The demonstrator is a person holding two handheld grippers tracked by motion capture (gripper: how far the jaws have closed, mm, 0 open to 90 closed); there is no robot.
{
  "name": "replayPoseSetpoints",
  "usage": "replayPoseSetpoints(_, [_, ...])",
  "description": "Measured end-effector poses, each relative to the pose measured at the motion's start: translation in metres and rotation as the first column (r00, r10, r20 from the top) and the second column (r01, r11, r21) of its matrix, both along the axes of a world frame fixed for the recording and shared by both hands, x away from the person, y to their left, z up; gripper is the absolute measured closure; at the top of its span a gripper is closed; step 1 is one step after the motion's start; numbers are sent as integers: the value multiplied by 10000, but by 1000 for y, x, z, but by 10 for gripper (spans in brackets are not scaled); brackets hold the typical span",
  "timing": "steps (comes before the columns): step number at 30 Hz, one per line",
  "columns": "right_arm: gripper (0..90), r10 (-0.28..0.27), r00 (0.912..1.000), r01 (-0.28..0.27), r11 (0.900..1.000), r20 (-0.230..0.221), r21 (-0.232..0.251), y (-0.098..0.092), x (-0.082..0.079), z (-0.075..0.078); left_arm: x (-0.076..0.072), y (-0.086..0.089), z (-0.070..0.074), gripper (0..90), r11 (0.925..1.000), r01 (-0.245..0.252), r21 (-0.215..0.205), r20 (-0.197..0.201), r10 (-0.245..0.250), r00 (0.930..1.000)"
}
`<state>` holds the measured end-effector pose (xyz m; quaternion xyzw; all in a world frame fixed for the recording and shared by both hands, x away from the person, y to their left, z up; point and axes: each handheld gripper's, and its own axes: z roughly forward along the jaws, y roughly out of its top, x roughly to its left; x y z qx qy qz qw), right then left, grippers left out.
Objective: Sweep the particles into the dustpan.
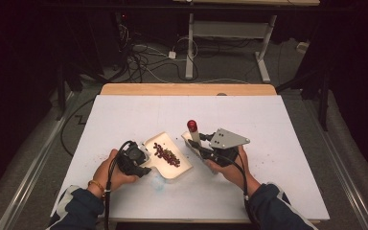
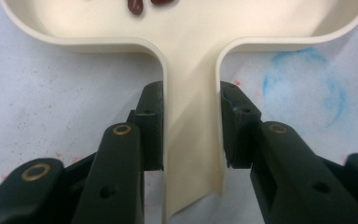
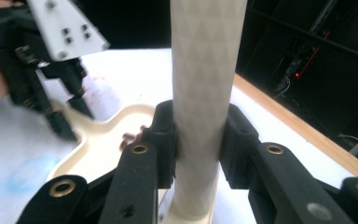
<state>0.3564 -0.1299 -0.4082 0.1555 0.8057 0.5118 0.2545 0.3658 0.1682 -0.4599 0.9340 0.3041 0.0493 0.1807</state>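
Beans, dark red [image 1: 166, 155], lie in the cream plastic scoop tray [image 1: 179, 168] on the white tabletop [image 1: 268, 129]; your left gripper [image 2: 191, 128] clamps its handle. Your right gripper [image 3: 199, 140] fingers clench the red-capped cream tube [image 1: 194, 133], upright beside the tray.

On the table [image 1: 124, 115], a tray [image 1: 182, 167] lies near the centre with beans [image 1: 166, 155] in it. At its 8 o'clock the left hand-held gripper [image 1: 146, 163] clamps the tray's handle [image 2: 191, 116]. At the tray's 2 o'clock the right hand-held gripper [image 1: 197, 145] clasps an upright tube [image 1: 194, 133], just beside the tray.
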Motion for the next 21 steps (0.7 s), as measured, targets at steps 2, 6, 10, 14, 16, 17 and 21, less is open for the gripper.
replayPoseSetpoints(2, [708, 60, 9999, -61, 9999, -126, -81, -5, -9, 1, 0, -1, 0, 634, 10000, 5, 42, -12, -5, 10000])
replayPoseSetpoints(6, [708, 135, 9991, -140, 9998, -390, -125, -9, -21, 2, 0, -2, 0, 633, 9999, -17, 112, -7, 17, 10000])
replayPoseSetpoints(10, [707, 648, 9947, -637, 9978, -793, 158, -3, -26, 1, 0, -3, 1, 634, 9998, -16, 190, 25, 16, 10000])
replayPoseSetpoints(14, [707, 1235, 9905, -1200, 9910, -607, 588, -2, -35, 11, 1, -3, 1, 634, 9999, 16, 159, -13, -16, 10000])
replayPoseSetpoints(16, [707, 1080, 9938, -1066, 9929, -247, 535, -4, -37, 17, 1, -2, 0, 634, 9999, 22, 137, -12, -22, 10000])
replayPoseSetpoints(17, [708, 972, 9952, -963, 9939, -147, 531, -6, -37, 18, 1, -2, 0, 634, 9999, 27, 129, -6, -27, 10000])
replayPoseSetpoints(21, [707, 594, 9980, -580, 9965, -204, 600, -14, -27, 21, 1, -2, 0, 634, 10000, 14, 97, -22, -14, 10000])
